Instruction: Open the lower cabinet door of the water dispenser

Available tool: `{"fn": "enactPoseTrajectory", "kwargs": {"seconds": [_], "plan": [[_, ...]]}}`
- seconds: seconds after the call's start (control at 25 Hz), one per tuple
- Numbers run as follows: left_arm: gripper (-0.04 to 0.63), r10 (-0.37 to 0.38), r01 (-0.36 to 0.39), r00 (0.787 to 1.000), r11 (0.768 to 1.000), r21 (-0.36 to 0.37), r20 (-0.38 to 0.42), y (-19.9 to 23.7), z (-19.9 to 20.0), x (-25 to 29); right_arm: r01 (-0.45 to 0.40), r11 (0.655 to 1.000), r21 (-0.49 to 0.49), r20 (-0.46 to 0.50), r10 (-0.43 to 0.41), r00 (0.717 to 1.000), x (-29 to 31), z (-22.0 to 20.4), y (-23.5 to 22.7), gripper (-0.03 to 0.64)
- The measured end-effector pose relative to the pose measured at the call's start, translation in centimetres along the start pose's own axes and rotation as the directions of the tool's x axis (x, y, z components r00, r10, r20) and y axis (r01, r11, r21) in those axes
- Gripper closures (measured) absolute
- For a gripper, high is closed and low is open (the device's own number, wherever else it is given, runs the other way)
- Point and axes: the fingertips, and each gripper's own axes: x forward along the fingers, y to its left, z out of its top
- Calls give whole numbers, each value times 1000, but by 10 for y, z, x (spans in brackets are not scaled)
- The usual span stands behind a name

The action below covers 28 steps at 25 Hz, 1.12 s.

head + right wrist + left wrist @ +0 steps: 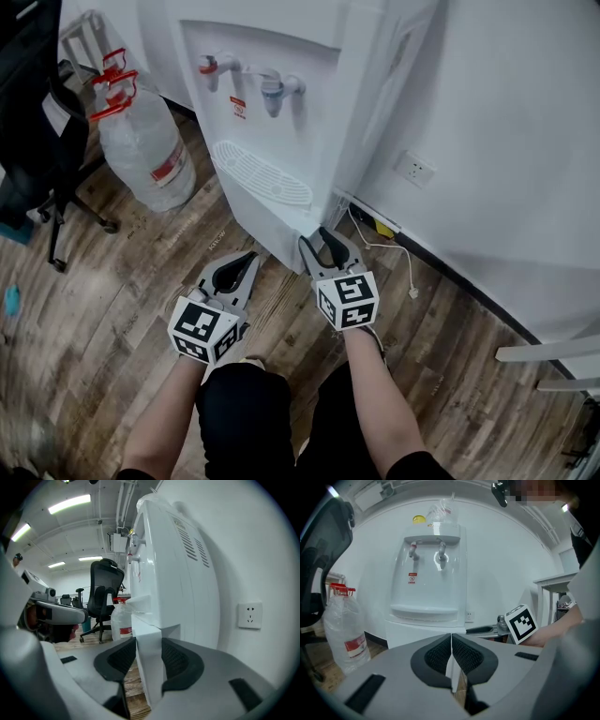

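Observation:
The white water dispenser [281, 103] stands against the wall, with its lower cabinet door [267, 220] below the drip tray. My right gripper [323, 239] is at the door's right corner, jaws closed on the door's edge [149, 667], which fills the gap between the pads in the right gripper view. My left gripper [246, 262] hovers just left of it, in front of the door, shut with nothing in it [451, 639]. In the left gripper view the dispenser [429, 573] faces me, and the right gripper's marker cube [521, 623] shows to the right.
A large clear water bottle [141, 141] with a red handle stands left of the dispenser. A black office chair [37, 122] is further left. A wall socket [414, 171] and a loose cable [394, 248] sit right of the dispenser. The floor is wood.

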Motion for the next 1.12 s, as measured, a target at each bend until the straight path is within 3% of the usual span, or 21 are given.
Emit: {"fn": "enactPoseTrajectory", "kwargs": {"seconds": [0.36,1.12], "plan": [[574,-7,7,1000,1000,3,-12,-3,0,1,-48,999,-16,-1,48,999,-5,-2,16,436],[432,13,-12,1000,999,34,-22,-6,1,4,-194,979,-59,-14,193,981,-13,-14,70,459]]}}
